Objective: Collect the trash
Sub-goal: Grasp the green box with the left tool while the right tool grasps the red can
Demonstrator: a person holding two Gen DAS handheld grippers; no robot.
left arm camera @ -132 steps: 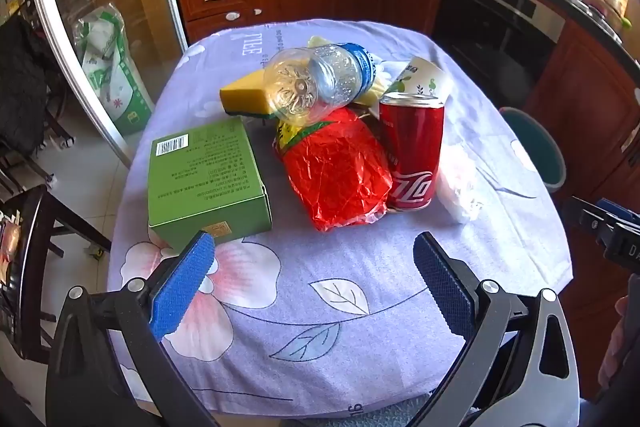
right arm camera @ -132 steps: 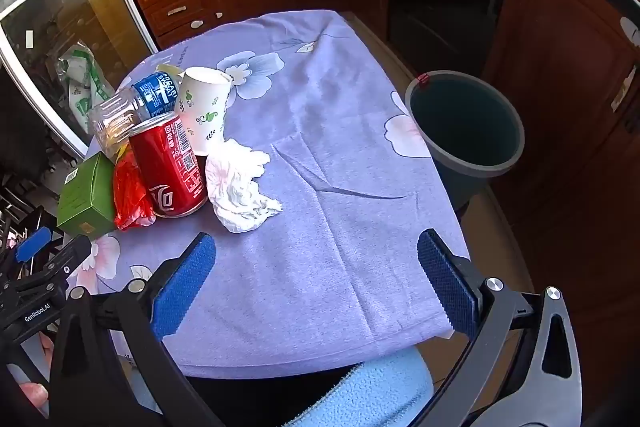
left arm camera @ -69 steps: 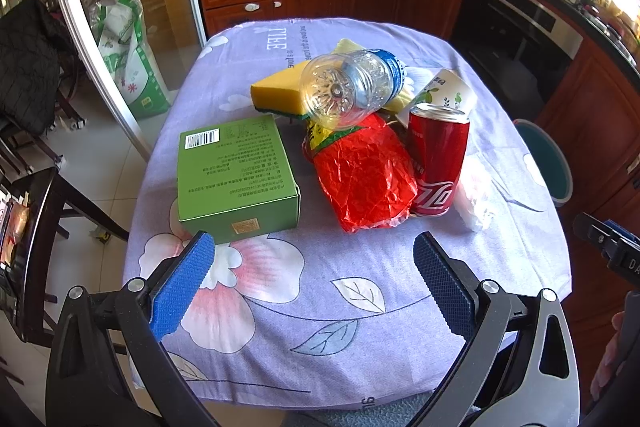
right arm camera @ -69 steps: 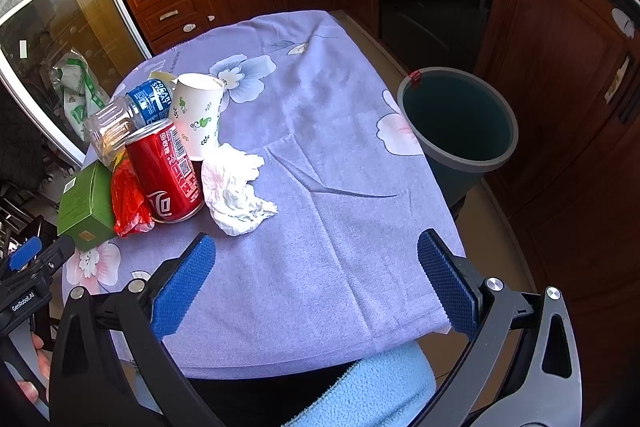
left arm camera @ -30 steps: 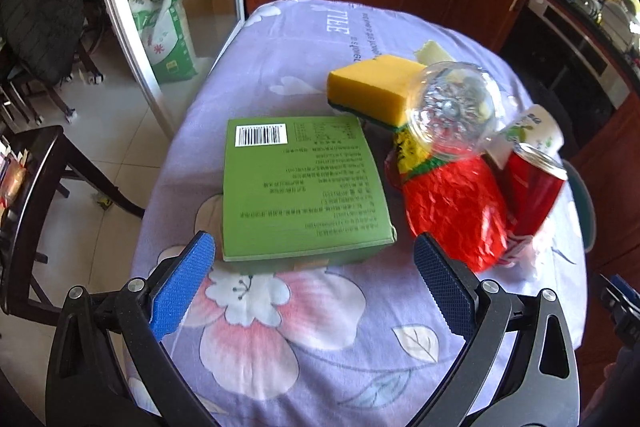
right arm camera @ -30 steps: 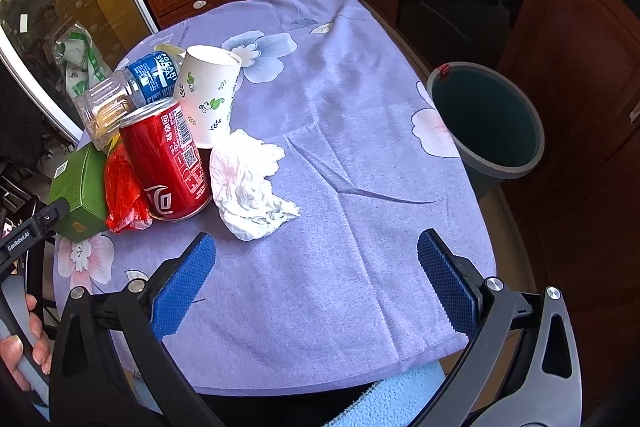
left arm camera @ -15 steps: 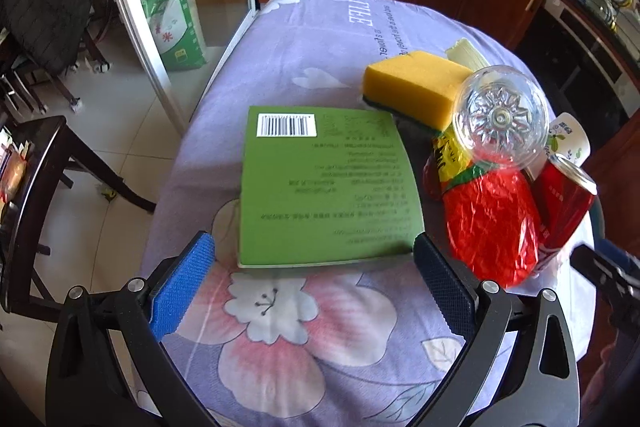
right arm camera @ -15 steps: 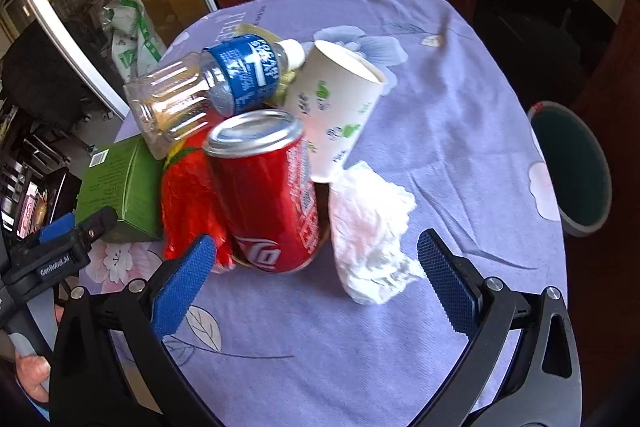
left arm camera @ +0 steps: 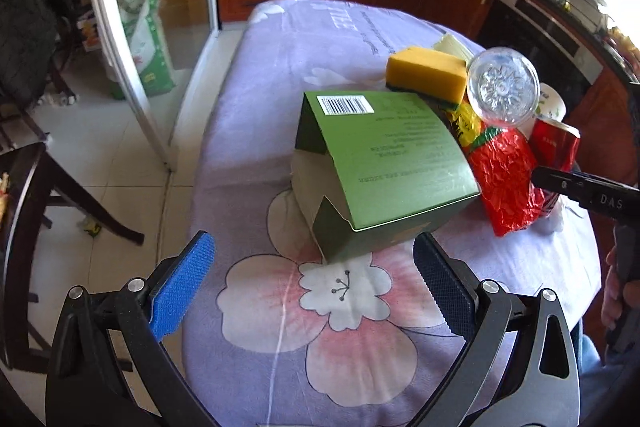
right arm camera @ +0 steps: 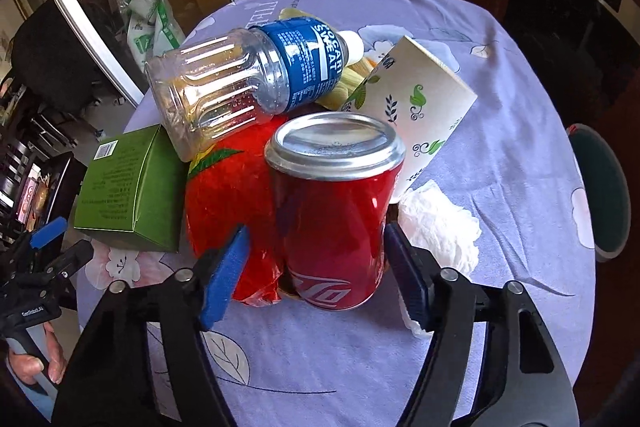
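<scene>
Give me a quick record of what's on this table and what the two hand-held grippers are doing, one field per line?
surface: table with lilac flowered cloth
trash pile: red can, red wrapper, clear bottle lying on top, paper cup, crumpled tissue, green box, yellow sponge
bin: dark green bin on the floor beside the table
right hand-held gripper: jaws closing, red can between them, left pad not yet touching
left hand-held gripper: open, just short of the green box
</scene>
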